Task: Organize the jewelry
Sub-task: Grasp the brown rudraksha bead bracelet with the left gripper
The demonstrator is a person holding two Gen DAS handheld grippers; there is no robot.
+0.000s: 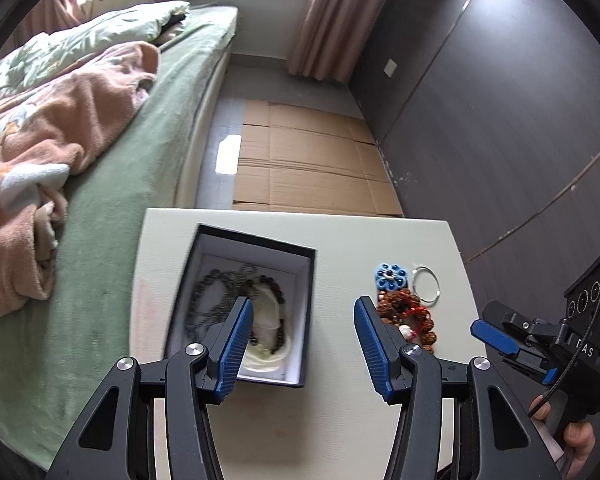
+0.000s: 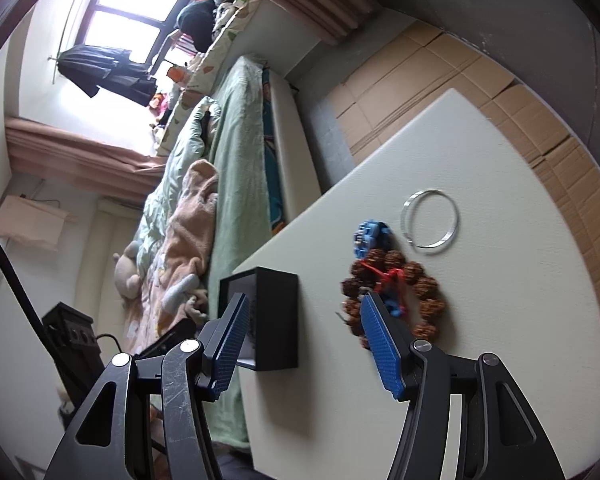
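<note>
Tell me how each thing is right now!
Box: open, no lid on, necklaces inside.
Silver ring: flat on the table, outside the box.
Brown bracelet: on the table, outside the box.
Blue flower piece: on the table, touching the bracelet.
Left gripper: jaws open, empty.
Right gripper: jaws open, empty.

**Jewelry half sorted: some boxed, three pieces loose on the table**

I see the open black box with a white lining, holding dark bead strands, a chain and a white piece heaped together. To its right lie a blue flower-shaped piece, a brown seed bracelet with red cord touching it, and thin silver bangles beside them.
</note>
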